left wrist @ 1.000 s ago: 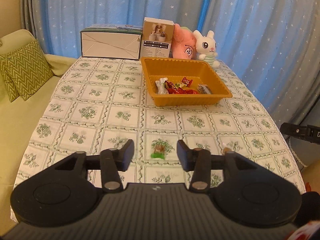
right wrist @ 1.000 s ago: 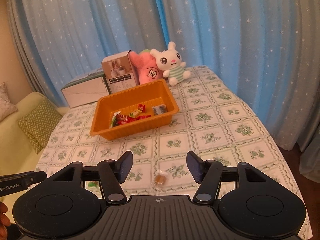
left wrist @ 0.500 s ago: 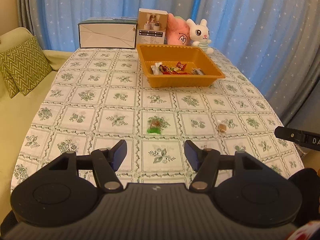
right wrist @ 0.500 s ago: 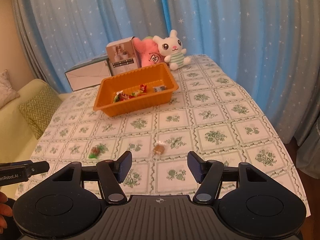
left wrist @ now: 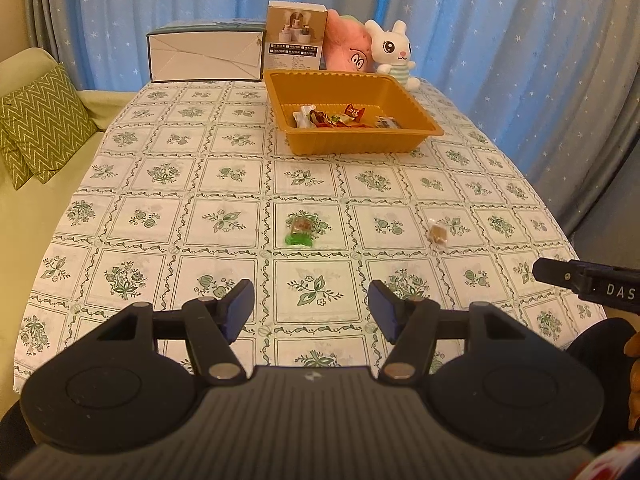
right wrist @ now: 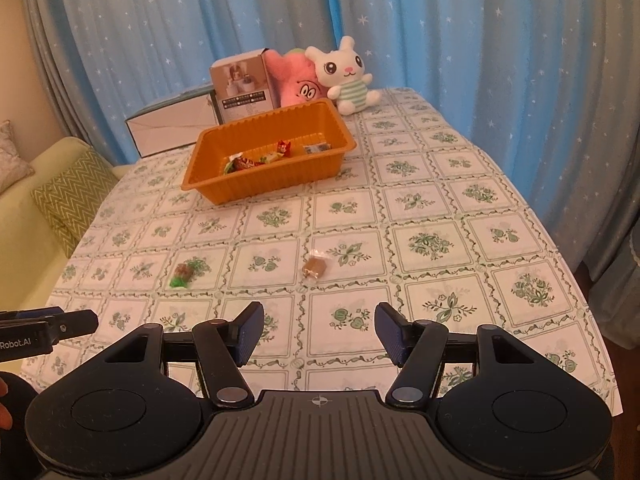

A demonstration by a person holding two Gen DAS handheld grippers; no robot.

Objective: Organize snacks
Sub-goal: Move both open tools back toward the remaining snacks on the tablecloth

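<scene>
— Snacks, where are they lying?
— A green-wrapped candy [left wrist: 299, 231] and a brown candy [left wrist: 437, 233] lie apart on the table [left wrist: 224, 184]; more sit in the orange tray [left wrist: 352, 142] farther back.
— Which way does the green one run?
— Its long axis points roughly toward the tray.
— And the fingers?
— Left gripper [left wrist: 311, 307] and right gripper [right wrist: 319, 330] both hang spread apart over the near edge, empty.

**Two candies loose, rest in tray**

Orange plastic tray [left wrist: 352, 142] sits upright at far side of table [left wrist: 224, 176], holding several wrapped candies [left wrist: 332, 118] along its near wall. Green-wrapped candy [left wrist: 299, 232] lies flat mid-table. Small brown candy in clear wrapper [left wrist: 437, 233] lies to its right, well apart from it.
</scene>
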